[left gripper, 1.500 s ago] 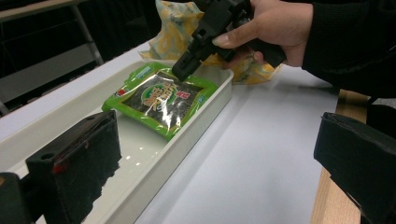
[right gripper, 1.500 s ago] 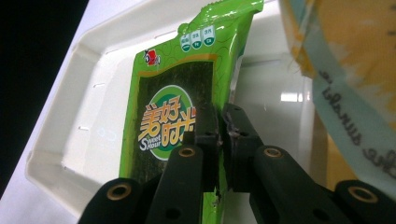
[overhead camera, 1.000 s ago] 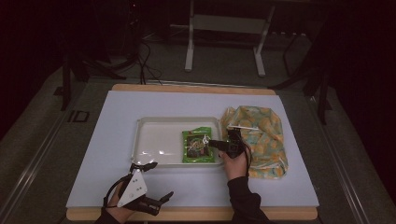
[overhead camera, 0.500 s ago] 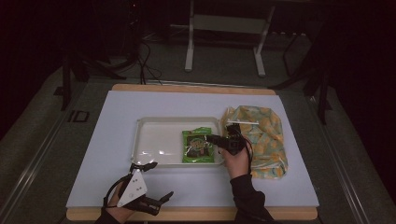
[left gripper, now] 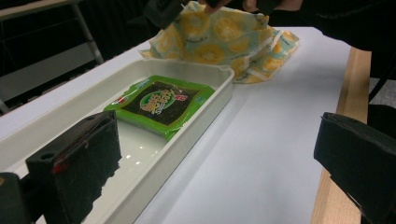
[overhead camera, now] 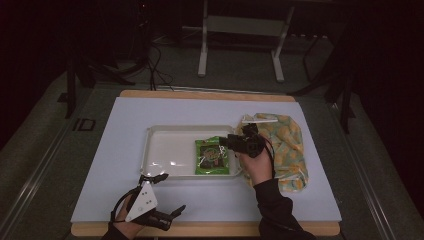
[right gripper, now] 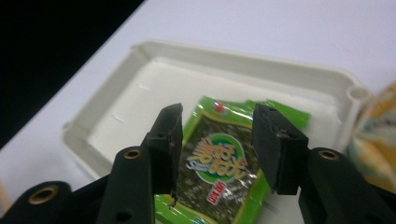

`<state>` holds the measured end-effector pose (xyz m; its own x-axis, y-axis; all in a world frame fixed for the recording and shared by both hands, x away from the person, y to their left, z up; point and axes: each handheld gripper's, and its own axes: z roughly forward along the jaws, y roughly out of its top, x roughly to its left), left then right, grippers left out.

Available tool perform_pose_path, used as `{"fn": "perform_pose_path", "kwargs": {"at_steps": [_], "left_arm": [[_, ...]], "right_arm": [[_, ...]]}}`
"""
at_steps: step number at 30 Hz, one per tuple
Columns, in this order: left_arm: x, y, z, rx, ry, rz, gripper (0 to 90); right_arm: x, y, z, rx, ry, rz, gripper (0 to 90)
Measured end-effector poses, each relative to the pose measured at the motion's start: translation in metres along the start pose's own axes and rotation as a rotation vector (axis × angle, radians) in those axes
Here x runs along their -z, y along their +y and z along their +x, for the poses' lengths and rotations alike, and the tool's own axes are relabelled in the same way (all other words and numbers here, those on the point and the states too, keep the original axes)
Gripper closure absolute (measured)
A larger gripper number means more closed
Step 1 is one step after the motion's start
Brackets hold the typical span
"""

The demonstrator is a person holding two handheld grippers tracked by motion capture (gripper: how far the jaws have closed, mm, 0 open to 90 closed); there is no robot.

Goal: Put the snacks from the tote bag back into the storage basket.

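Right gripper (overhead camera: 231,141): the jaws have just been opening and now stand about half apart, with nothing between them. Compared with a second ago, the gripper is seen lifted a little off the green snack packet (overhead camera: 213,157), which lies flat in the white tray (overhead camera: 165,150), directly below and ahead of the jaw tips. The packet is judged released into the tray; the placing step appears done, and the gripper is free for another item.

Left gripper (overhead camera: 175,212): it is held unmoved at the near table edge, jaws wide apart and empty, the tray ahead of its tips.

View differences: in the right gripper view the packet (right gripper: 223,163) is seen through the gap between the jaws, clear of both pads, so no contact remains; the high view cannot settle this. In the left gripper view the packet (left gripper: 161,102) is shown lying level on the tray floor toward the tray's far end, with the yellow patterned bag (left gripper: 219,39) just beyond the tray's rim (left gripper: 205,112). The high view alone gives the layout: bag (overhead camera: 282,150) behind the right gripper, beside the tray.
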<state>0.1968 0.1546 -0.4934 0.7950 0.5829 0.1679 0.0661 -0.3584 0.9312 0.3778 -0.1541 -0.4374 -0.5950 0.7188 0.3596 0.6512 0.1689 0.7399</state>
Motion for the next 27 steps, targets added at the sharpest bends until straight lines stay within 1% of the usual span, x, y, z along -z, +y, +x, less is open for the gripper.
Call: {"fn": "perform_pose_path", "kwargs": {"at_steps": [2,4,5,6,7,9,10,12,14,15,16,20,21,27], "left_arm": [[0.0,0.0,0.0,0.001,0.0,0.0,1.1],[0.0,0.0,0.0,0.003,0.0,0.0,1.1],[0.0,0.0,0.0,0.003,0.0,0.0,1.1],[-0.001,0.0,0.0,0.002,-0.001,0.001,1.1],[-0.001,0.0,0.0,0.001,-0.001,0.002,1.1],[-0.001,0.0,0.0,0.003,-0.001,0.001,1.1],[-0.001,0.0,0.0,0.003,-0.001,0.001,1.1],[-0.001,0.0,0.0,0.004,0.0,0.0,1.1],[-0.001,0.0,0.001,0.005,0.001,0.001,1.1],[-0.001,0.0,0.001,0.008,0.0,0.0,1.1],[-0.001,0.0,0.001,0.009,0.0,-0.001,1.1],[-0.001,0.0,0.001,0.008,0.0,0.004,1.1],[-0.001,0.0,0.001,0.009,0.001,0.004,1.1],[-0.001,-0.001,0.001,0.011,0.001,0.004,1.1]], "right_arm": [[0.003,0.003,0.0,0.02,0.002,-0.009,47.0],[0.007,0.006,-0.001,0.032,0.007,-0.028,42.4],[0.007,0.006,-0.001,0.032,0.007,-0.028,42.4],[0.009,0.008,-0.001,0.037,0.001,-0.031,39.3],[0.015,0.011,-0.002,0.043,-0.012,-0.051,34.1],[0.021,0.015,-0.003,0.061,-0.026,-0.068,27.0],[0.024,0.016,-0.003,0.068,-0.034,-0.073,25.2],[0.03,0.018,-0.006,0.07,-0.027,-0.085,18.7],[0.037,0.02,-0.01,0.062,-0.035,-0.101,17.6],[0.04,0.021,-0.013,0.06,-0.025,-0.108,17.5],[0.044,0.021,-0.015,0.059,-0.026,-0.117,17.5],[0.054,0.022,-0.021,0.083,-0.055,-0.128,15.5],[0.056,0.022,-0.023,0.082,-0.05,-0.13,15.5],[0.071,0.019,-0.035,0.093,-0.092,-0.142,14.9]]}}
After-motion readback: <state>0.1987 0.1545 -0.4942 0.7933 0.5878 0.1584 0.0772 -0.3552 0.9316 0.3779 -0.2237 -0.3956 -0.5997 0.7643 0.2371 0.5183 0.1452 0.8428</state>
